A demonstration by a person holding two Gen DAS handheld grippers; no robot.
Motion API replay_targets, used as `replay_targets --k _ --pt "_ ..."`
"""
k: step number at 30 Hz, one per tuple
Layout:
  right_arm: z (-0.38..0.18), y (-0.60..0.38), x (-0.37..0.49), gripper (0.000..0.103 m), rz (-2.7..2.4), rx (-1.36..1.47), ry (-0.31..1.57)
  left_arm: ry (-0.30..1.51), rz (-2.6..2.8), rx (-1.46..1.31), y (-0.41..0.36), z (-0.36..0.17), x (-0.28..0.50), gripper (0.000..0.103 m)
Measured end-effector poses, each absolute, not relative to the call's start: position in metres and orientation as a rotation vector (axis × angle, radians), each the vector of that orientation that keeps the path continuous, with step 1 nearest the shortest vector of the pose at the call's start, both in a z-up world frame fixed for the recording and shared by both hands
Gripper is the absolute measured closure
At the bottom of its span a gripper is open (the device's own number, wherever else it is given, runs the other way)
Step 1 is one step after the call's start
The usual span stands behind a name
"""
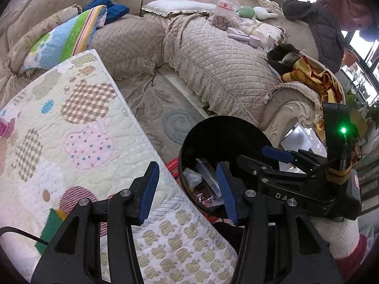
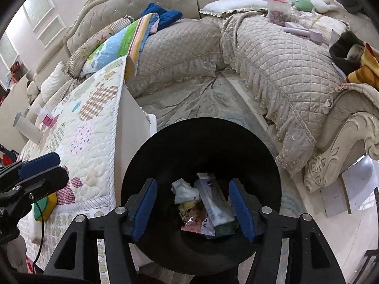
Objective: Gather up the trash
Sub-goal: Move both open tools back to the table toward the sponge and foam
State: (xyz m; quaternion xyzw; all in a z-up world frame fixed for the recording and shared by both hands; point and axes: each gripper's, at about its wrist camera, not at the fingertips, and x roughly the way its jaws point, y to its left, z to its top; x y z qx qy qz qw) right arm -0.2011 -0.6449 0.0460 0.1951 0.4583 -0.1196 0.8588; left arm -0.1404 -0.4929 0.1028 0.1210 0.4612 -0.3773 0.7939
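Observation:
A round black bin [image 2: 201, 142] stands on the floor against the quilt-covered table [image 2: 90, 142]. At its bottom lie a crumpled white tissue [image 2: 183, 190], a white tube-like wrapper [image 2: 216, 204] and a pink snack wrapper [image 2: 199, 222]. My right gripper [image 2: 193, 209] hangs open above the bin mouth, with nothing between its blue pads [image 2: 144, 208]. My left gripper [image 1: 187, 191] is open and empty over the table edge and the bin [image 1: 225, 130] rim. In the left wrist view the right gripper [image 1: 265, 159] reaches in over the bin. A green and yellow piece [image 1: 51, 227] lies on the table near the left gripper.
A beige quilted sofa [image 2: 272, 71] curves around a pale rug [image 2: 189, 104], with pillows, a blue towel [image 2: 165, 14] and small items on it. A white cylinder [image 2: 28, 127] and a pink item [image 2: 48, 119] stand on the table's far side. Something red [image 1: 173, 165] sits beside the bin.

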Motion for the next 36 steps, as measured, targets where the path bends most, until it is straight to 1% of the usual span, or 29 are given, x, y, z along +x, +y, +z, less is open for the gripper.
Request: replay_targets --k 10,17,24,30,36 --pt "0.055 -0.616 -0.193 0.042 -0.21 0.371 0.963 0.971 -0.767 0.252 -0.467 0.115 -0.138 0.054" --pt "0.061 -0.584 -0.184 0.042 -0.143 0.343 0.971 0.968 -0.727 0.248 -0.434 0.121 -0.132 0.054" --pt "0.055 -0.529 -0.169 0.042 -0.03 0.277 1.013 0.988 -0.634 0.229 -0.373 0.117 -0.113 0.054" --pt "0.047 -0.471 -0.153 0.042 0.087 0.197 1.052 1.011 -0.504 0.186 -0.305 0.11 -0.087 0.054" --pt "0.033 -0.42 -0.128 0.042 0.155 0.094 1.102 1.032 -0.427 0.13 -0.24 0.108 -0.08 0.054"
